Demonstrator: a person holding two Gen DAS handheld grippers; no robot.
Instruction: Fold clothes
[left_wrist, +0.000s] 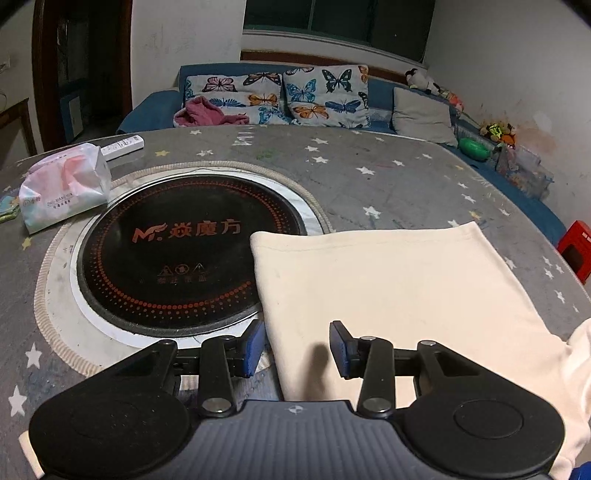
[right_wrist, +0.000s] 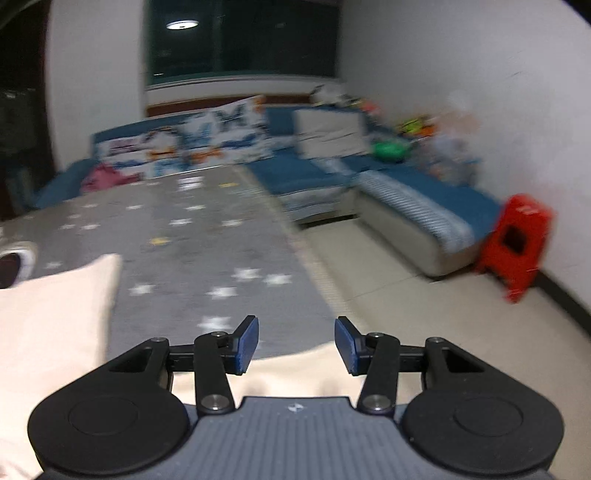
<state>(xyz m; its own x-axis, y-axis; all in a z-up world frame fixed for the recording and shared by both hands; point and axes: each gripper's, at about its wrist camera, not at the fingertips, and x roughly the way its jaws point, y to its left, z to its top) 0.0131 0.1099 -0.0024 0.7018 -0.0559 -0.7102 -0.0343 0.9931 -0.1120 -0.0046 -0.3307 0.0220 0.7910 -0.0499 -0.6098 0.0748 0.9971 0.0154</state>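
Both open jaws hover over cream garment (left_wrist: 388, 288).

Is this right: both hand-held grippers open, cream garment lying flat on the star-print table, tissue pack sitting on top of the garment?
Not quite. In the left wrist view the tissue pack sits on the table, left of the black cooktop, apart from the cream garment. The rest holds: left hand-held gripper and right hand-held gripper are open.

We see dim indoor light; a ceiling lamp reflection (right_wrist: 181, 24) glares in the dark window. Our right wrist view smears with motion blur, while fisheye bending darkens both views' corners.
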